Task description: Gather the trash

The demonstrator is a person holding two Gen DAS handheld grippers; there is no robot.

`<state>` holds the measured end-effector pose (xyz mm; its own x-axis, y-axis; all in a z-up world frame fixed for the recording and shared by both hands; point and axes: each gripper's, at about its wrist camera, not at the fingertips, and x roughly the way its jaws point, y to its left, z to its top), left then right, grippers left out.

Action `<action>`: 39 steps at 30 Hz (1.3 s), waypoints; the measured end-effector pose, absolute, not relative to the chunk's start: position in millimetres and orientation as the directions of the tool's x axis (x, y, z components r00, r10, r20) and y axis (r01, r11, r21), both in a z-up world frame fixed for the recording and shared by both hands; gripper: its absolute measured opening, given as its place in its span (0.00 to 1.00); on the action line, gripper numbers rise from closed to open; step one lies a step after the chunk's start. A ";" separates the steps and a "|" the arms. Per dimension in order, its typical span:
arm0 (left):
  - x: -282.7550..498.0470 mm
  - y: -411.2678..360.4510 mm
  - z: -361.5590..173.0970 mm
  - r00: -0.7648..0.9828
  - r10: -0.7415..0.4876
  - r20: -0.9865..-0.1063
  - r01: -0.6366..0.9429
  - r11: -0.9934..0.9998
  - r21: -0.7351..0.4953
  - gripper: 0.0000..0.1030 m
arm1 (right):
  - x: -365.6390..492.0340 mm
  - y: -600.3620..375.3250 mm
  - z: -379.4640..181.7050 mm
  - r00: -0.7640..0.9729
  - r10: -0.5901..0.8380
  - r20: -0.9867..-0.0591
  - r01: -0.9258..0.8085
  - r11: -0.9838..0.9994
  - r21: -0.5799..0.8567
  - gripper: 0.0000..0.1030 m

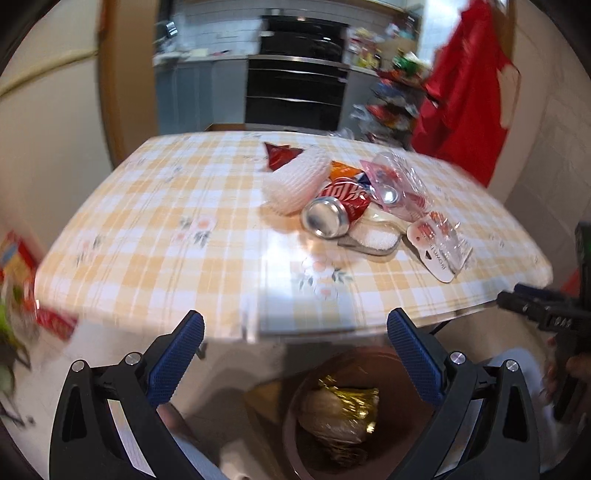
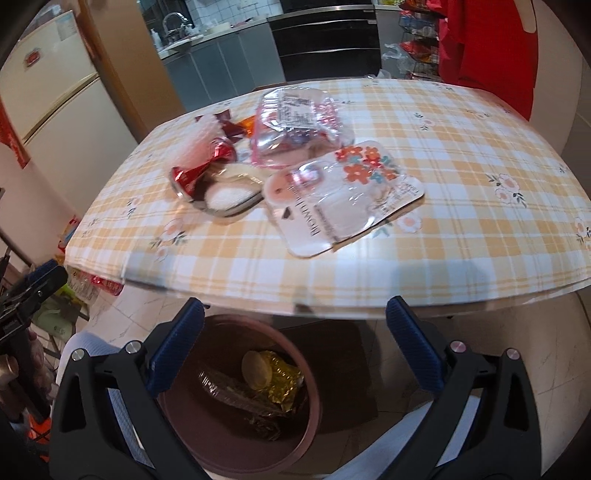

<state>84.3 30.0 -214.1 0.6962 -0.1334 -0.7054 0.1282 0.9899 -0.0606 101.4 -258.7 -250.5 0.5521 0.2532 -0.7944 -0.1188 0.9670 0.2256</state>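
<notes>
Both tongs (image 1: 295, 332) (image 2: 294, 321) agape above bin (image 2: 314, 398)

left hand-held gripper (image 1: 295, 332): jaws wide apart, empty | right hand-held gripper (image 2: 294, 320): jaws wide apart, empty

I am looking past a table (image 2: 461, 206) that is wearing a yellow-and-white checked cloth printed with small flowers. Behind it, a black oven (image 2: 328, 40) with steel bars is sitting among grey kitchen cabinets (image 2: 218, 70), and a sink tap (image 2: 170, 22) is showing on the counter to its left. A cream fridge (image 2: 48, 85) is standing at the far left, beside a brown door frame (image 2: 125, 66). A red garment (image 1: 465, 92) is hanging at the right, next to a rack of coloured packets (image 1: 391, 96) that is blurring too much for me to read. Pale floor tiles (image 2: 125, 314) are showing under the table's near edge.
</notes>
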 end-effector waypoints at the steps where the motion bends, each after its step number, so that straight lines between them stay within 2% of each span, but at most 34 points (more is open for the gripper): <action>1: 92.1 24.5 -213.0 0.700 -0.130 -0.703 0.148 0.988 -0.035 0.94 | 106.3 -261.3 -250.3 0.554 0.252 -0.793 -0.117 0.967 0.226 0.94; 5: 137.7 -8.2 -214.3 0.710 -0.073 -0.701 0.231 0.964 0.133 0.94 | 120.9 -269.1 -249.2 0.568 0.226 -0.791 -0.100 0.973 0.206 0.94; 12: 208.4 -55.5 -232.1 0.694 -0.035 -0.720 0.305 0.919 0.249 0.94 | 144.5 -281.7 -253.7 0.572 0.200 -0.796 -0.077 0.979 0.191 0.94; 18: 242.5 -84.6 -247.0 0.681 -0.017 -0.733 0.362 0.877 0.317 0.80 | 156.4 -297.3 -265.3 0.559 0.181 -0.809 -0.055 0.982 0.182 0.94; 23: 258.4 -92.3 -259.8 0.674 0.009 -0.739 0.374 0.859 0.351 0.74 | 165.7 -303.2 -276.0 0.546 0.173 -0.820 -0.049 0.983 0.174 0.94; 25: 262.2 -94.3 -265.0 0.666 0.010 -0.746 0.388 0.850 0.357 0.66 | 169.9 -302.5 -278.4 0.546 0.168 -0.821 -0.052 0.985 0.167 0.94; 27: 264.5 -94.8 -267.4 0.656 0.003 -0.755 0.397 0.849 0.349 0.44 | 173.5 -300.4 -278.8 0.550 0.167 -0.818 -0.063 0.985 0.159 0.94; 28: 263.5 -93.9 -267.0 0.656 -0.001 -0.755 0.396 0.852 0.343 0.38 | 175.7 -299.4 -278.6 0.551 0.170 -0.817 -0.071 0.985 0.156 0.94; 30: 262.2 -89.8 -263.3 0.666 -0.011 -0.746 0.384 0.862 0.330 0.16 | 179.2 -296.4 -277.3 0.554 0.171 -0.815 -0.089 0.985 0.146 0.94; 32: 260.0 -86.5 -258.2 0.682 -0.017 -0.731 0.375 0.866 0.330 0.12 | 182.4 -292.7 -276.2 0.557 0.164 -0.814 -0.104 0.986 0.127 0.94; 39: 256.3 -60.4 -237.6 0.683 -0.089 -0.725 0.360 0.904 0.228 0.10 | 193.2 -283.0 -276.7 0.563 0.167 -0.809 -0.141 0.984 0.105 0.94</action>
<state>256.3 -60.4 -237.6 0.6831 -0.0892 -0.7249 0.3603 0.9045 0.2282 193.2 -283.0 -276.7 0.5634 0.1671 -0.8091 -0.1411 0.9844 0.1051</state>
